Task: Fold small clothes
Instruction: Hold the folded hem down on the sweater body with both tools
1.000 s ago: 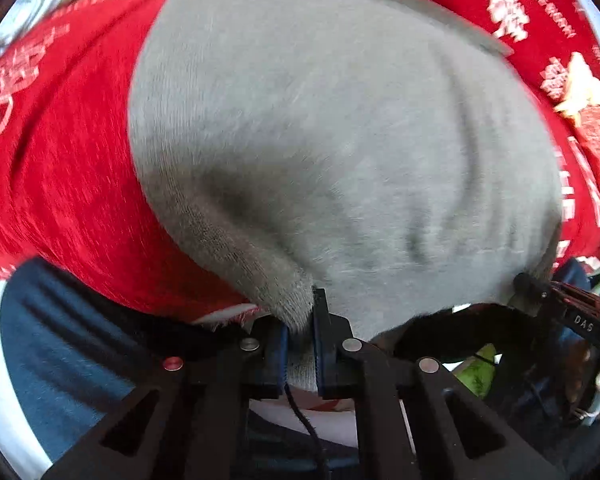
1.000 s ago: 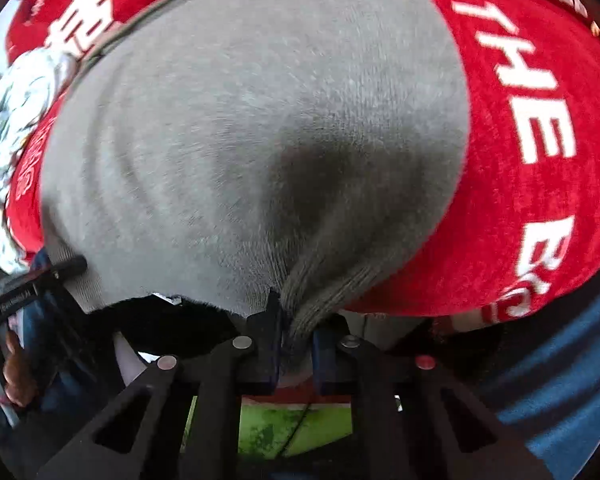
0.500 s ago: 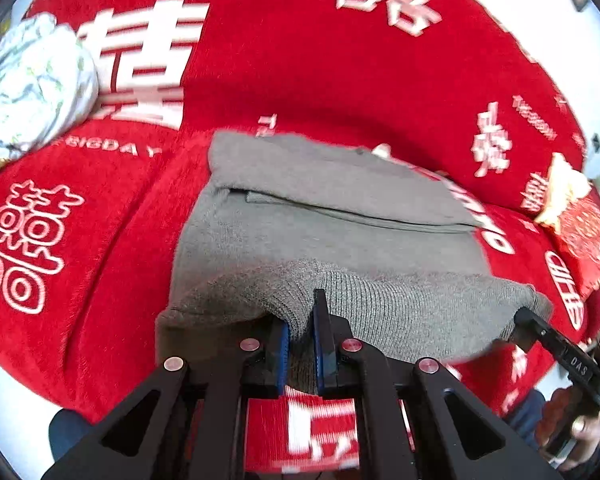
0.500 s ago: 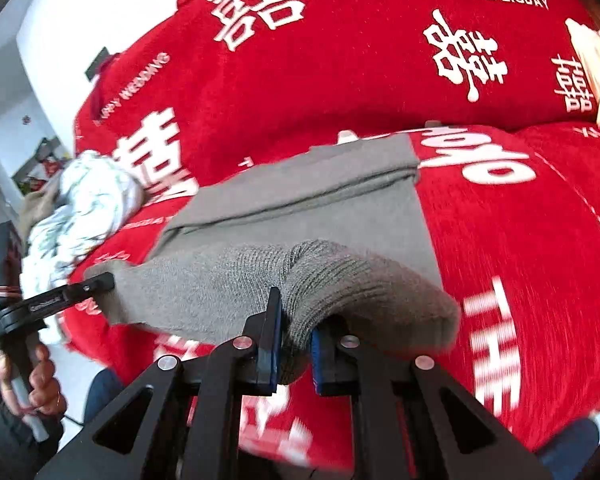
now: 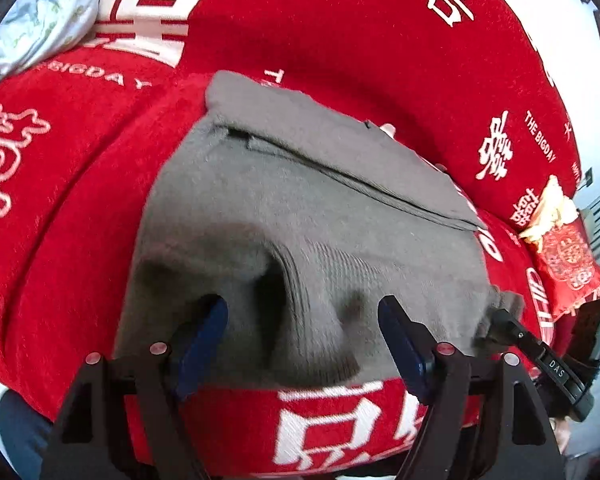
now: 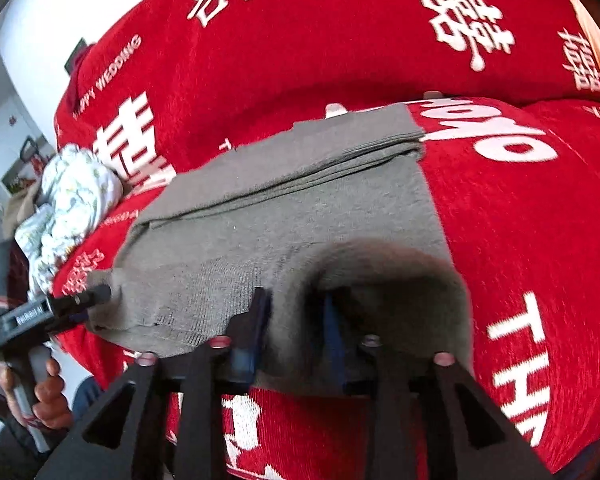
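Now the grey knit garment point(image 5: 300, 216) lies on the red printed blanket point(image 5: 80, 208), its far part already doubled into a neat band toward 12 o'clock and its near hem bunched up at 6 o'clock, right in front of both tools. The left gripper point(image 5: 302, 320) has its jaws spread wide, with a hump of ribbed hem rising between them but not pinched. The right gripper point(image 6: 296, 312) shows its jaws apart too, though less so; grey cloth sits between them and I judge it loose, not clamped. In the left camera's view the right tool's tip touches the hem corner at about 4 o'clock; in the right camera's view the left tool sits at the opposite corner near 9 o'clock.

My reading is that a fold has just been laid and this is the release. The hem looks rumpled, not flat, so the next move likely calls for backing both tools clear without dragging the knit, then smoothing or taking a fresh hold for another fold. A floral bundle point(image 6: 72, 196) waits off at 10 o'clock.
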Demonstrator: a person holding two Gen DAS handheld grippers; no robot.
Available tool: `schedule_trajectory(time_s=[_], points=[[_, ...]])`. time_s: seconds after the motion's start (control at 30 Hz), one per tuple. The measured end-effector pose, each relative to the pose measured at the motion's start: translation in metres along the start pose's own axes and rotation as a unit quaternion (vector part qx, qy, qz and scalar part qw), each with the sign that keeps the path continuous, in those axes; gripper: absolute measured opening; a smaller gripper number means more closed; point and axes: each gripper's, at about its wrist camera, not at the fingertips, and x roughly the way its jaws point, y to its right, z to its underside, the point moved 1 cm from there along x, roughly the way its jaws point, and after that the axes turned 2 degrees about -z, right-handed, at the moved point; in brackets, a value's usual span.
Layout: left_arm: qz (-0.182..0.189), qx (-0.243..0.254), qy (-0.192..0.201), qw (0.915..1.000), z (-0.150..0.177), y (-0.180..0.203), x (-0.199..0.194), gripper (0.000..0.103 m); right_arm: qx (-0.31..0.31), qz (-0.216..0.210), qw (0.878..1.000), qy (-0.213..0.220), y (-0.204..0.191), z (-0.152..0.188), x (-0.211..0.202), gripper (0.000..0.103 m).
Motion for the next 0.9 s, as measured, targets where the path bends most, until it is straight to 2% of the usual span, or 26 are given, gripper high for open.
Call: schedule_trajectory(time_s=[0.1, 0.17, 0.2, 0.23, 0.27, 0.3, 0.33, 0.47, 0.57, 0.9], points=[[0.007, 0.001, -0.002, 1.0000, 0.002, 0.007, 0.002, 0.078, 0.019, -0.012, 1.000, 0.003, 0.006, 0.000, -0.002, 0.053], [0.008, 0.010, -0.007, 0.9999, 0.001, 0.016, 0.007, 0.054, 0.022, -0.020, 1.000, 0.001, 0.004, -0.001, 0.001, 0.053], [0.006, 0.013, -0.018, 0.9997, 0.000, 0.019, 0.012, 0.034, 0.020, -0.021, 1.000, -0.001, 0.002, -0.001, 0.004, 0.053], [0.002, 0.014, -0.027, 0.9995, 0.000, 0.020, 0.016, 0.018, 0.014, -0.019, 1.000, -0.002, 0.001, 0.000, 0.006, 0.053], [-0.007, 0.014, -0.031, 0.9994, 0.001, 0.020, 0.019, 0.014, 0.006, -0.015, 1.000, -0.005, 0.000, 0.000, 0.008, 0.043], [-0.012, 0.014, -0.024, 0.9995, 0.001, 0.020, 0.017, 0.014, -0.004, -0.017, 1.000, -0.015, -0.003, 0.000, 0.010, 0.012], [-0.016, 0.015, -0.012, 0.9997, 0.002, 0.021, 0.011, 0.013, -0.008, -0.020, 1.000, -0.020, -0.005, 0.001, 0.010, 0.010], [-0.006, 0.031, 0.043, 0.9986, -0.002, 0.030, -0.023, 0.013, -0.030, -0.037, 0.999, 0.016, -0.016, -0.005, -0.015, 0.010], [-0.006, 0.043, 0.069, 0.9967, -0.014, 0.039, -0.037, 0.013, -0.041, -0.043, 0.998, 0.035, -0.027, -0.016, -0.028, 0.010], [-0.015, 0.038, 0.099, 0.9943, -0.056, 0.048, -0.049, 0.013, -0.043, -0.042, 0.996, 0.068, -0.042, -0.062, -0.035, 0.010]])
